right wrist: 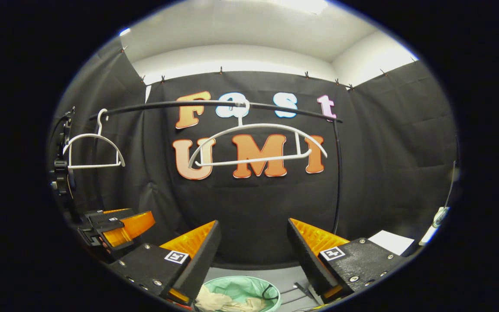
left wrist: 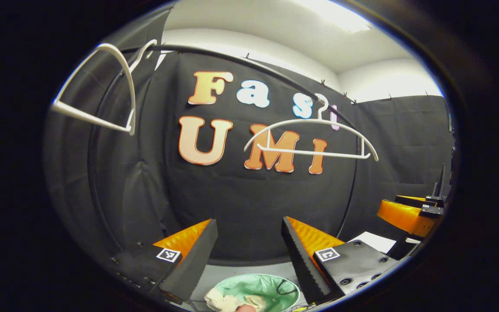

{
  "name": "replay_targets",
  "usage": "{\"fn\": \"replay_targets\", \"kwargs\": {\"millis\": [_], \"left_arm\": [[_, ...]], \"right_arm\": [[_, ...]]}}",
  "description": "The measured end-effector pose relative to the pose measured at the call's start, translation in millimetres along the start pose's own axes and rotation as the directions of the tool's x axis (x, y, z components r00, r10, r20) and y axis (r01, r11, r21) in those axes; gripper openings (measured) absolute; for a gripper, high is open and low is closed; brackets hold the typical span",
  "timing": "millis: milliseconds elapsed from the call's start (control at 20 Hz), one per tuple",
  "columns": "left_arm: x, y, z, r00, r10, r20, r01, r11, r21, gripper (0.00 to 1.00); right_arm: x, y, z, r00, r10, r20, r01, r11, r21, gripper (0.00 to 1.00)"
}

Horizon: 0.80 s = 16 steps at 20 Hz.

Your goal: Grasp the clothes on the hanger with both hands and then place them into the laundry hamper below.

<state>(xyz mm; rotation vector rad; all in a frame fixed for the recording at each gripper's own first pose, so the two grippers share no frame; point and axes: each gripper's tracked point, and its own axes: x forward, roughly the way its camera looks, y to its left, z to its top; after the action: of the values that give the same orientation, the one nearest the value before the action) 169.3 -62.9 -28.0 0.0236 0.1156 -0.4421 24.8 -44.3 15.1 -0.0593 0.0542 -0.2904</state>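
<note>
Since both white plastic hangers on the curved black rail (right wrist: 215,104) hang bare, the garment is judged to be off them already: a pale cream cloth (right wrist: 221,302) lies crumpled inside the round laundry hamper with a pale green liner (right wrist: 254,288), directly below the rail. It sits against the hamper's near wall in both views, apart from either gripper.

The left gripper (left wrist: 249,247) is held above the hamper with its fingers apart and nothing between them; the cloth (left wrist: 223,300) and hamper (left wrist: 271,290) show through the gap below. The right gripper (right wrist: 254,249) is likewise above the hamper, fingers spread and empty. Both being wide over the hamper fits a release made there, though that is inference only.

The nearer hanger (right wrist: 256,145) hangs on the rail straight above the hamper, tilted slightly; the second hanger (right wrist: 93,151) hangs further along the rail, towards the left gripper's side. In the left gripper view that second hanger (left wrist: 98,86) appears high and close, and the first (left wrist: 314,141) beyond it.

A white sheet (right wrist: 390,242) lies on the floor beside the hamper; its purpose cannot be told. The task is judged substantially complete.
</note>
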Motion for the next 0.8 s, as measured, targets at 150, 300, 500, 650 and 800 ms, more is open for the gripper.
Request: {"fn": "replay_targets", "kwargs": {"millis": [150,300,500,650,800], "left_arm": [[-7,-6,20,0.998,-0.009,0.068,0.007,1.0,0.024,0.97],[-4,-17,36,0.992,-0.034,0.122,0.033,0.999,0.01,1.0],[-5,-24,45,0.987,-0.054,0.152,0.053,0.999,0.012,0.97],[-6,-24,49,0.984,-0.064,0.165,0.064,0.998,0.005,0.97],[-8,-23,53,0.982,-0.062,0.176,0.063,0.998,0.0,0.97]], "right_arm": [[-2,2,16,0.999,0.014,0.052,-0.015,1.0,0.018,0.94],[-4,-2,30,0.994,0.02,0.107,-0.021,1.0,0.011,0.94],[-3,-2,38,0.991,0.02,0.131,-0.02,1.0,0.0,0.94],[-2,-1,39,0.991,0.025,0.131,-0.027,1.0,0.012,0.94],[-2,-1,37,0.992,0.028,0.124,-0.03,0.999,0.014,0.94]]}}
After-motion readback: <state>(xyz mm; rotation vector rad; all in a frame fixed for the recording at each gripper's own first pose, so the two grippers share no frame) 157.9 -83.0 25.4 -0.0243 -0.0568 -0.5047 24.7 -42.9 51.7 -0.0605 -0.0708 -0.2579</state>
